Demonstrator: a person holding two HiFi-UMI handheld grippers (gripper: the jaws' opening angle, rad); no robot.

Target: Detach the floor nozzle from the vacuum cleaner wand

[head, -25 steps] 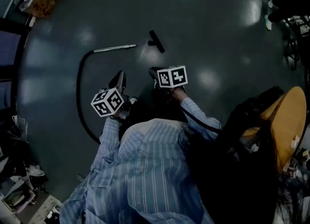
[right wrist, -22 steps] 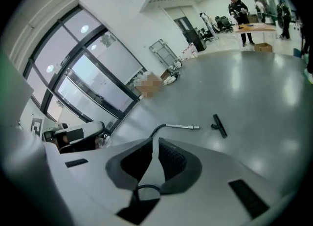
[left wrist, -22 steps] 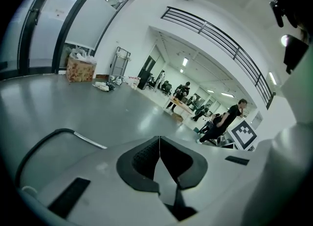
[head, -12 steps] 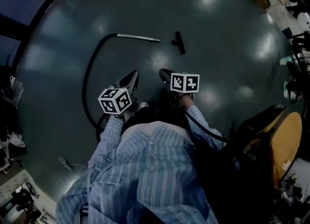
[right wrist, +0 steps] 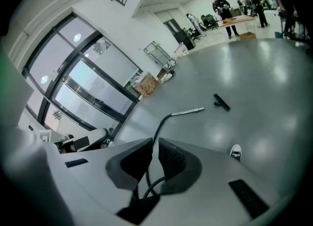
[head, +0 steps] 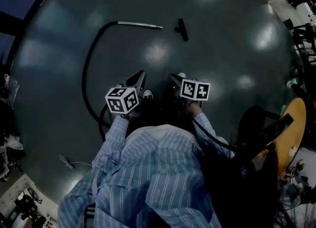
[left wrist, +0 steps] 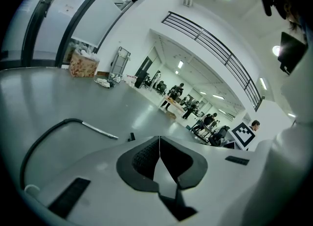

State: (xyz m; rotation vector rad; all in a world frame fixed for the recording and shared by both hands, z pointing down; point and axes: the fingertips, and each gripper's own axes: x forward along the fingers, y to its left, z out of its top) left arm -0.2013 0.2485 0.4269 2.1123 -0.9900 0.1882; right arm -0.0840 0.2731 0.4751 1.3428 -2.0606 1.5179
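Note:
The vacuum wand, a silver tube on a black hose, lies on the dark floor. The black floor nozzle lies apart from it, a short gap off the tube's free end. My left gripper and right gripper hang in front of my body, well short of both parts. Each is shut and holds nothing. The left gripper view shows the wand and nozzle beyond the closed left gripper. The right gripper view shows the wand and nozzle past the right gripper.
A yellow round seat and dark chairs stand at my right. A thin cable lies on the floor at lower left. My shoe shows below the grippers. Clutter lines the floor's edges; people work at distant tables.
The wand and nozzle have drifted farther from both grippers as I moved back across the floor. Both grippers stayed shut and empty.

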